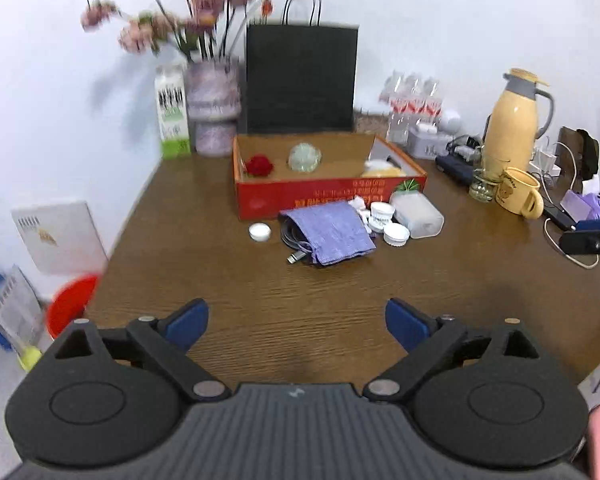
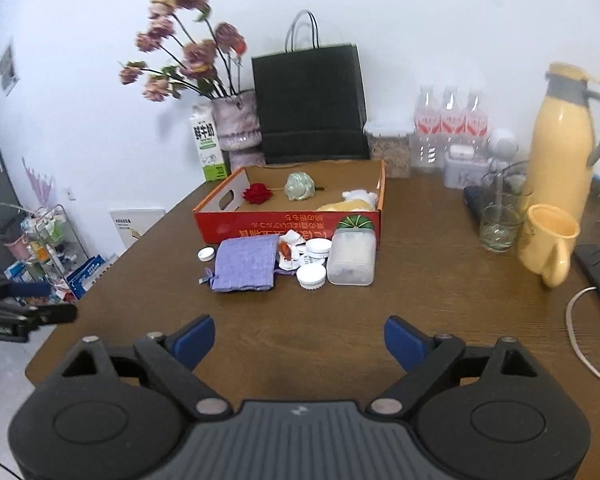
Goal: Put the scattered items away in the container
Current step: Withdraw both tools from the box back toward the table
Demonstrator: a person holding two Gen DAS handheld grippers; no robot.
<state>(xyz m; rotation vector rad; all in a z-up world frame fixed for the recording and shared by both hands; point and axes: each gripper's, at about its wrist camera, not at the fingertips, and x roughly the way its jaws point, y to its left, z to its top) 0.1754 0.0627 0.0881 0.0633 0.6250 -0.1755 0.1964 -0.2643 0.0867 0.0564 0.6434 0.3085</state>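
Observation:
A red cardboard box (image 1: 328, 194) (image 2: 260, 226) sits mid-table, holding a red flower (image 1: 259, 165) (image 2: 256, 193), a pale green ball (image 1: 305, 156) (image 2: 299, 186) and a yellow-white soft toy (image 2: 352, 201). In front of it lie a purple cloth (image 1: 329, 232) (image 2: 246, 264) over a grey cable (image 1: 296, 246), a white cap (image 1: 259, 232) (image 2: 206, 254), small white jars (image 1: 396, 235) (image 2: 311, 276) and a clear plastic tub (image 1: 418, 215) (image 2: 352, 256). My left gripper (image 1: 297, 326) and right gripper (image 2: 299, 344) both stand open and empty, well short of the pile.
At the back stand a black paper bag (image 1: 302, 80) (image 2: 310, 104), a vase of flowers (image 1: 212, 92) (image 2: 236, 120) and a milk carton (image 1: 172, 114). On the right are a yellow thermos (image 2: 562, 140), a yellow mug (image 2: 548, 244), a glass (image 2: 500, 220), water bottles (image 2: 450, 124) and cables.

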